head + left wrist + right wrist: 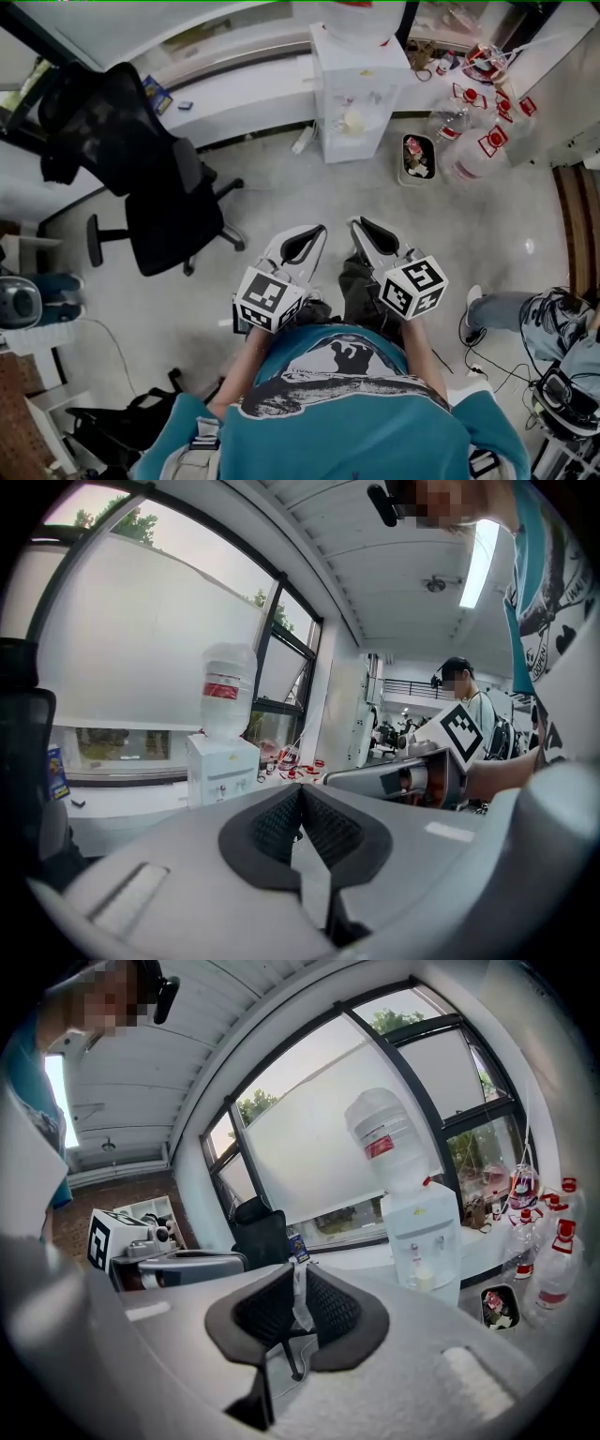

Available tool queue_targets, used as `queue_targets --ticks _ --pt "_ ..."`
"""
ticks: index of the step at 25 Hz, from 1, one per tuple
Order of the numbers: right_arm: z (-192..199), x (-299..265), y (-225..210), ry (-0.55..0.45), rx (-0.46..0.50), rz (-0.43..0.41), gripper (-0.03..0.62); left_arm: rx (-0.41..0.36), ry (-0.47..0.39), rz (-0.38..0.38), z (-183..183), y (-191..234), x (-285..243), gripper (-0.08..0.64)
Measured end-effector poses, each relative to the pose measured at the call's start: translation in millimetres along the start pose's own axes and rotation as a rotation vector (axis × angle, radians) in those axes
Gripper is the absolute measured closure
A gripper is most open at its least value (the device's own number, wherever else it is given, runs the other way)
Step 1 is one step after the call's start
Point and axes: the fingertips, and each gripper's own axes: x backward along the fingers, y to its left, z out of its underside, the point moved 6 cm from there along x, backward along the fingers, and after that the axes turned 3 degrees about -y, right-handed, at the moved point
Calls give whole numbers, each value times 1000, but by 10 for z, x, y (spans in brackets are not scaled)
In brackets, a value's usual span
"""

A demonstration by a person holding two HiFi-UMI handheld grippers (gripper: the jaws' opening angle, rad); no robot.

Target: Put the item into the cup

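by the boxy dispenser [361, 94] stand clear plastic bottles [466, 150].

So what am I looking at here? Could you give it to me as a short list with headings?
Left tool: shut, nothing in it
Right tool: jaws a narrow gap apart; a pale strip shows there, held thing or background unclear
Water cooler: ahead, by the window
Chair: black, ahead on the left
Bin: right of the cooler
Cup: none in view
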Motion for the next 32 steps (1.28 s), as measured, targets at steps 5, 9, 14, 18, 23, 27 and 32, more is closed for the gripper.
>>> queue_targets --ticks 5,9,14,18,23,27,32 --pt "-304 -94 -534 11 9 -43 552 6 -4 -32 -181 81 -563 561" --pt "-480 -152 -893 17 1 -75 552 69 -26 -65 -301 117 -901 561" --pt "-577 -253 -1206 33 -9 -125 552 75 -6 -136 -330 165 -1137 557" --pt "-651 -309 -1407 39 -15 -160 552 83 -18 -180 -396 177 -1290 549" --pt "-673 -340 -1601 49 -21 -192 552 74 -16 -215 -422 134 -1441 548" --pt "-696 -356 -1695 52 -26 -214 552 72 -12 -236 -443 98 -1517 548" --pt "-686 -395 -1753 52 -37 -229 552 62 -6 -266 -470 76 -1518 548"
